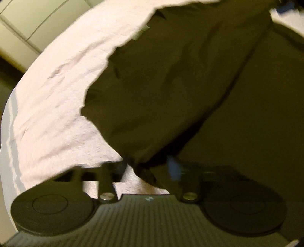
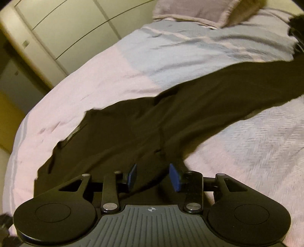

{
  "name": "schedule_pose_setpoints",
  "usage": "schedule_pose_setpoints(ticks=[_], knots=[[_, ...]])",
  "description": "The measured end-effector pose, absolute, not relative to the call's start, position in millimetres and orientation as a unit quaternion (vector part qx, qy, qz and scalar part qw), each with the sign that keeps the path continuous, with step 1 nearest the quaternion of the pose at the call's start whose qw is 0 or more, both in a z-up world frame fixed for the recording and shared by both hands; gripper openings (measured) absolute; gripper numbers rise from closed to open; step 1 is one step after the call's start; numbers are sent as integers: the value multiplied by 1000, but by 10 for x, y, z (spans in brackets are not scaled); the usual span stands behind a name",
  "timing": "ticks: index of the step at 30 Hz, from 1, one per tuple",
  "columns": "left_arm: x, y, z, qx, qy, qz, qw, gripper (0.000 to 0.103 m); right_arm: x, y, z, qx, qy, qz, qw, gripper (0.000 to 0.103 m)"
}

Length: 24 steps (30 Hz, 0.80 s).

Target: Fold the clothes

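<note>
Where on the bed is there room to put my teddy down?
Bare bedspread lies right of the dark garment, beside the right gripper. More lies left of it toward the wardrobe, and beyond it up to the pillow. The middle is crowded: the garment stretches across it.

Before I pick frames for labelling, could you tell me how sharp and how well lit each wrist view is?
Left wrist view: heavy motion blur, dim yellowish light; the dark cloth garment is an almost featureless mass on the pale pink bedspread. Right wrist view: sharper near the camera, the blue pads crisp, the far pillow smeared, the fisheye bending the wardrobe doors.
</note>
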<state>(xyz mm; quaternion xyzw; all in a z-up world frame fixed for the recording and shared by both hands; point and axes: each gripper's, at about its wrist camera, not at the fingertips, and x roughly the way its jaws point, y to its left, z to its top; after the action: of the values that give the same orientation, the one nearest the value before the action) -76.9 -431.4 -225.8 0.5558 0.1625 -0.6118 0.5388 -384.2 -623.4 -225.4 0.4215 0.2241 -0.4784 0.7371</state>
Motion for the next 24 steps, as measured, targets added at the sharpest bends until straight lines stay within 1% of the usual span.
schedule_pose_setpoints(ticks=[1,5,9,13,17,18,20,21,22,24], knots=[[-776,-4280,-2283,562,154,-610,537,16,-3777,-6179,-2234,419,228,-470,743,42],[-785,-4109,-2308,572,143,-607,533,15,-3488,-6033,-2216,422,242,-435,757,42],[-746,-3985,-2273,576,152,-608,524,15,-3304,-5996,-2231,437,250,-419,756,42],[-675,-3923,-2111,562,164,-609,536,16,-3359,-5976,-2150,438,247,-432,749,43],[-655,-3928,-1946,538,184,-609,552,23,-3664,-5952,-1983,442,229,-469,729,43],[-670,-3945,-1918,535,188,-609,555,25,-3777,-5952,-1929,440,223,-481,724,45],[-747,-4021,-1876,532,192,-609,555,34,-4040,-5984,-1840,436,212,-506,714,53],[-793,-4065,-1858,532,193,-610,555,34,-4195,-6024,-1815,435,204,-519,707,60],[-847,-4110,-1838,533,193,-610,555,34,-4356,-6072,-1795,435,196,-532,699,61],[-1000,-4197,-1801,535,187,-610,553,36,-4699,-6184,-1770,434,175,-562,682,62]])
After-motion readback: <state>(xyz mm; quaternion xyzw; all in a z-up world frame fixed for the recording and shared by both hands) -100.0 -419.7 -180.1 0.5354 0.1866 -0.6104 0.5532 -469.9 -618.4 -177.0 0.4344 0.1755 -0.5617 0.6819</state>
